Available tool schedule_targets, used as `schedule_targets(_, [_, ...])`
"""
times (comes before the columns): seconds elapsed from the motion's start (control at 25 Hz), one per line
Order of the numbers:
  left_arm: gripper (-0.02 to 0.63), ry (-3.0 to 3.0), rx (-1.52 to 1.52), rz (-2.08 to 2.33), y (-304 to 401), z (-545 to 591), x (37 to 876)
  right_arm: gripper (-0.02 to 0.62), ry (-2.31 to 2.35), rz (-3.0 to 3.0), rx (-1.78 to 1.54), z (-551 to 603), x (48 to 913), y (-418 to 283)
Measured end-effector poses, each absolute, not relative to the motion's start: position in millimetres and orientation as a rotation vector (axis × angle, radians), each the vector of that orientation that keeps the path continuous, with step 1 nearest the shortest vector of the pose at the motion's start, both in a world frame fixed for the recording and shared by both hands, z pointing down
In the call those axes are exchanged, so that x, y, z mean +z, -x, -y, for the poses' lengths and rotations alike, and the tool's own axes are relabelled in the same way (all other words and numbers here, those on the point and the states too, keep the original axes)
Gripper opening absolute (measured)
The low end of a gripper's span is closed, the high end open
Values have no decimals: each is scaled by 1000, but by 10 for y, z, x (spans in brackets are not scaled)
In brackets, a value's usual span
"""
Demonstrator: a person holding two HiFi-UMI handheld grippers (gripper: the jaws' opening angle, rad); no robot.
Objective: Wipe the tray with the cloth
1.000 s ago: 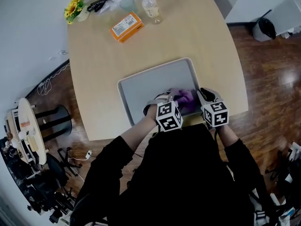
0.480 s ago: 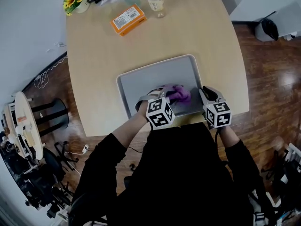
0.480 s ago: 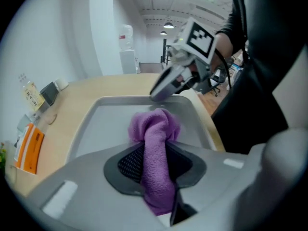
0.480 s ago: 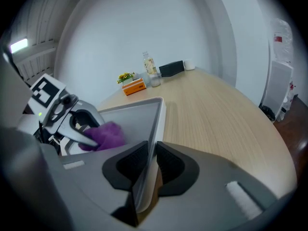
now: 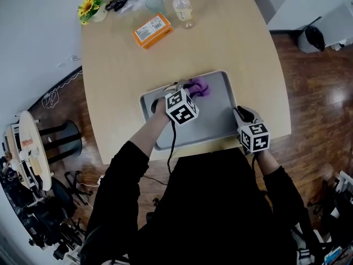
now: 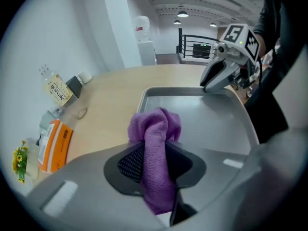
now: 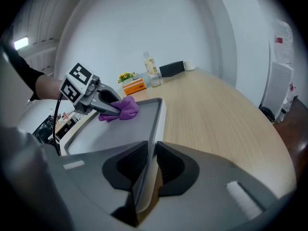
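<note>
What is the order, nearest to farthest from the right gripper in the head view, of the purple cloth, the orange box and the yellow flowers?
From the right gripper:
1. Purple cloth, on the tray's far side.
2. Orange box, toward the table's far end.
3. Yellow flowers, far left corner.

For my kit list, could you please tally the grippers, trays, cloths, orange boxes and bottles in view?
grippers: 2, the left gripper and the right gripper
tray: 1
cloth: 1
orange box: 1
bottle: 1
Total: 6
</note>
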State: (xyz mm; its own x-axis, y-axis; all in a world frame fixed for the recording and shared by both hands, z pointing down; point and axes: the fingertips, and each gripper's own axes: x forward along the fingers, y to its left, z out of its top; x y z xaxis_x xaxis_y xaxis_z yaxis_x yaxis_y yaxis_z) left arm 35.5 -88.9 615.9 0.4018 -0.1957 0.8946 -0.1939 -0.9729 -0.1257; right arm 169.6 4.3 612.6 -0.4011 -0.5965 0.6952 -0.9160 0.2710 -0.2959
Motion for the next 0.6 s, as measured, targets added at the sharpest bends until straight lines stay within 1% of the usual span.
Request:
schedule_targets(0.12, [83,2728,-1641,-319,-529,428,6151,63,-1365,2086,941,-49,6124,-1717])
schedule_targets(0.36, [83,2752,-1550,-9,-762,-793,6138,61,-1369,2063,929,-23,6114,-1728])
schedule_targets(0.48, [81,2785,-1494,11,-677,-987,6140,61,-1379,2056,928,-23,6114,-1721])
schedule_targets(0.6, [83,2787,-1461,42,-510,-872,6169,61,-1383,2056,926,-10,6118,-1692])
